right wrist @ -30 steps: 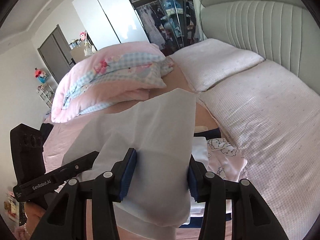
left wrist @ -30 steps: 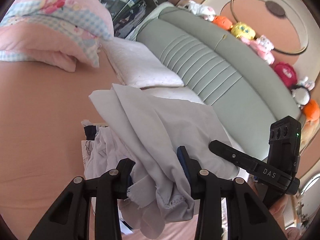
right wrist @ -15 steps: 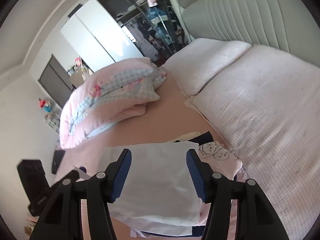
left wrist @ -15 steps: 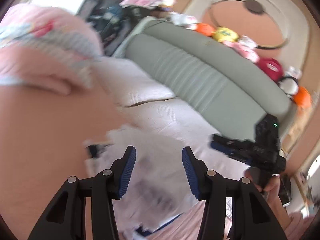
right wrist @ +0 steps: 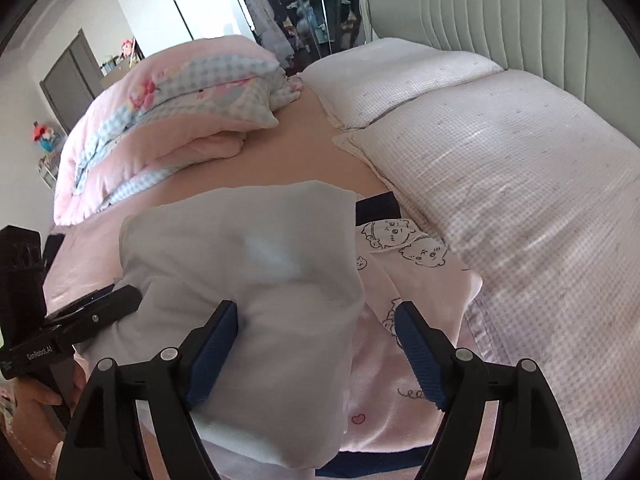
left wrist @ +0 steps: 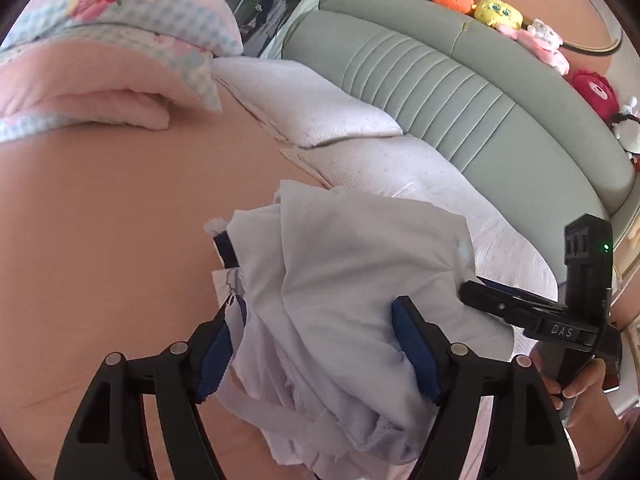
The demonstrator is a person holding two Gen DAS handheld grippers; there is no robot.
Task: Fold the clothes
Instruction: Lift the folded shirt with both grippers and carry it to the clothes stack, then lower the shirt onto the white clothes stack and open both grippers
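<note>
Left wrist: white garment [left wrist: 352, 280] bunched again.

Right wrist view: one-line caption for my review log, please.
Open right gripper over a folded white garment lying on a cartoon-print pink garment, pillows behind.

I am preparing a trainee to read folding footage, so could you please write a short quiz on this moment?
1. True or false: the right gripper is clamped shut on the white garment.
2. What lies directly under the white garment? A) a pink cartoon-print garment B) a striped towel C) a pair of jeans
3. Fill in: the plush toys sit in a row along the top of the green ____.

Key: 1. False; the right gripper's jaws stand open, with the cloth lying between them. 2. A. 3. headboard.
</note>
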